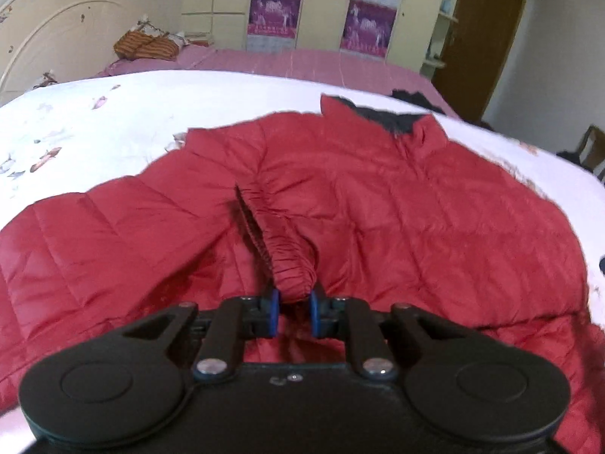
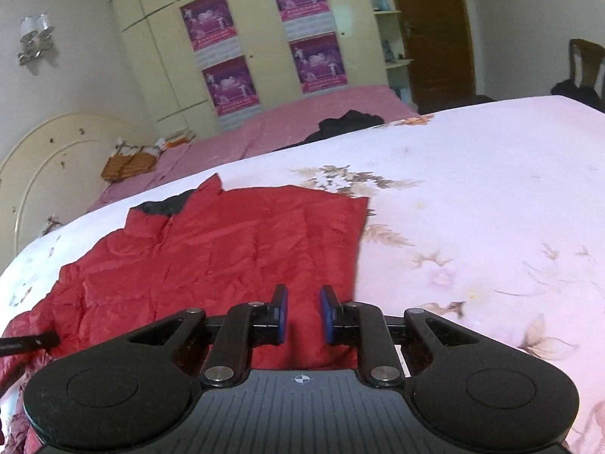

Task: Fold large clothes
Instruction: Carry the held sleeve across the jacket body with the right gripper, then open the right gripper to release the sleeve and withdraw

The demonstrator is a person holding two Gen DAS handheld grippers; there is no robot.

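A red quilted puffer jacket (image 1: 397,204) lies spread on the white floral bedspread (image 1: 113,121), its dark-lined collar (image 1: 393,121) at the far side. My left gripper (image 1: 294,299) is shut on the jacket's elastic sleeve cuff (image 1: 291,265) and holds the sleeve over the jacket's body. In the right wrist view the jacket (image 2: 227,249) lies with its right side folded to a straight edge. My right gripper (image 2: 302,302) is open and empty, just above the jacket's near right part.
The bedspread (image 2: 472,208) stretches wide to the right of the jacket. A pink sheet (image 2: 302,121) covers the far bed, with a dark garment (image 2: 348,121) and striped orange pillows (image 1: 147,47) on it. A headboard, wardrobe and chair (image 2: 586,64) stand beyond.
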